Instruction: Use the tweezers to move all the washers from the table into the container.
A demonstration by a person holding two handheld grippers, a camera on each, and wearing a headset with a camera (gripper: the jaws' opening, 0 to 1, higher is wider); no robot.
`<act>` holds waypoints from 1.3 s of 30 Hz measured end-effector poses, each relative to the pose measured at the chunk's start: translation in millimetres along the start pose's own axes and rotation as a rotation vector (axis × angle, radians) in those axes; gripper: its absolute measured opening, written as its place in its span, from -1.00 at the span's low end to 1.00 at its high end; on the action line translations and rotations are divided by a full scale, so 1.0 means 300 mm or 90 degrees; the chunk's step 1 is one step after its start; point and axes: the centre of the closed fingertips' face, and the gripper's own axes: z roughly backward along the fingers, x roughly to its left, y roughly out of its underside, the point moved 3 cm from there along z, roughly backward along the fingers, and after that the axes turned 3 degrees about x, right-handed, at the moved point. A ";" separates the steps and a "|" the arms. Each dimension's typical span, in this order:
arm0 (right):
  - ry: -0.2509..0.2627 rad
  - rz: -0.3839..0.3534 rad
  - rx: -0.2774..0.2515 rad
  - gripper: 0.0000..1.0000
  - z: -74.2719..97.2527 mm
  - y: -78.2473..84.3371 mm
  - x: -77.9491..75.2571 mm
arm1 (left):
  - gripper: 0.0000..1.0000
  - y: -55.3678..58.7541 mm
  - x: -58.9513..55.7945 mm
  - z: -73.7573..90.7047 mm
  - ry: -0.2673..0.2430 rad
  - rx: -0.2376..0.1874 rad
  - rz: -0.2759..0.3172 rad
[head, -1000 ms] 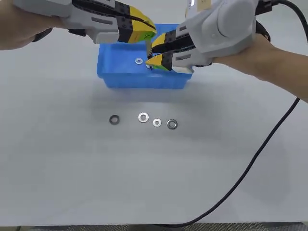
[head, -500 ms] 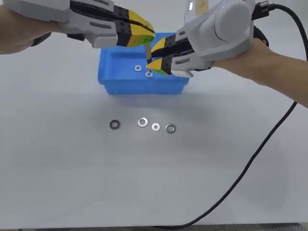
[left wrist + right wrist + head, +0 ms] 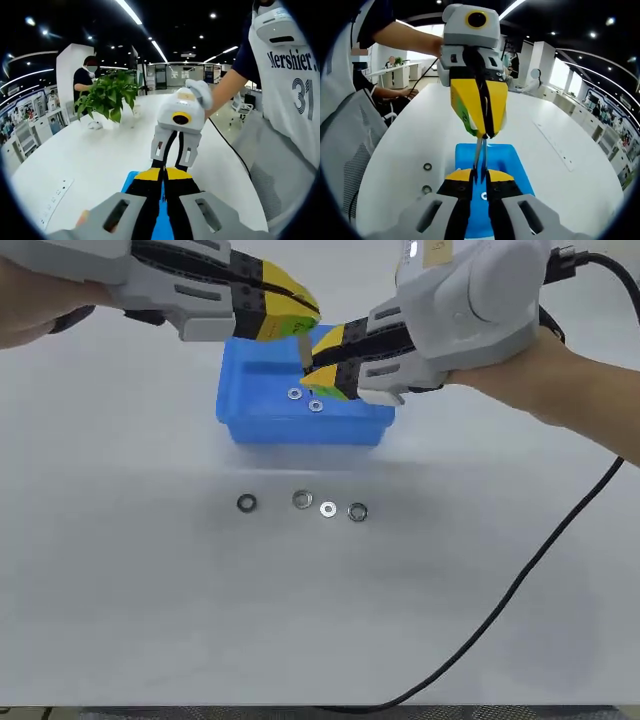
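**Head view.** A plain white table [image 3: 150, 590] carries a blue container [image 3: 300, 430] at 12 o'clock. A row of four washers [image 3: 302, 500] lies on the bare surface toward 6 o'clock of the container, well apart from it. Two further washers [image 3: 294, 393] lie side by side inside the container. A black cable [image 3: 530, 570] trails off toward 4 o'clock. The left gripper [image 3: 303, 310] and the right gripper [image 3: 312, 368] meet tip to tip above the container.

**Left gripper view.** The room is an open office with ceiling light strips [image 3: 130, 12]. A potted plant [image 3: 107, 95] stands at 10 o'clock on the long white table. The left gripper's own jaws are drawn together.

**Right gripper view.** The left gripper's yellow jaws are clamped on the upper end of the tweezers [image 3: 479, 150]. The lower end of the tweezers sits between the right gripper's own jaws, which are pressed in on it over the container. A mesh chair [image 3: 350, 145] stands at 9 o'clock.

**Change from one second earlier.** The row on the table still counts four. The second washer in the container was then under the right gripper's tip and now lies clear beside the first. Both grippers remain above the container.
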 end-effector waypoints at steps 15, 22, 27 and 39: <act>-0.052 -0.061 -0.098 -0.77 0.032 -0.113 0.113 | -0.90 -0.059 -0.124 0.107 -0.011 -0.022 -0.010; -0.078 -0.054 -0.108 -0.78 0.014 -0.147 0.171 | -0.90 -0.031 -0.175 0.137 -0.019 -0.014 0.003; -0.091 -0.034 -0.101 -0.79 -0.009 -0.153 0.203 | -0.90 -0.010 -0.204 0.161 -0.027 -0.015 0.016; -0.116 -0.028 -0.092 -0.80 -0.055 -0.147 0.296 | -0.90 0.057 -0.260 0.186 -0.048 -0.026 0.060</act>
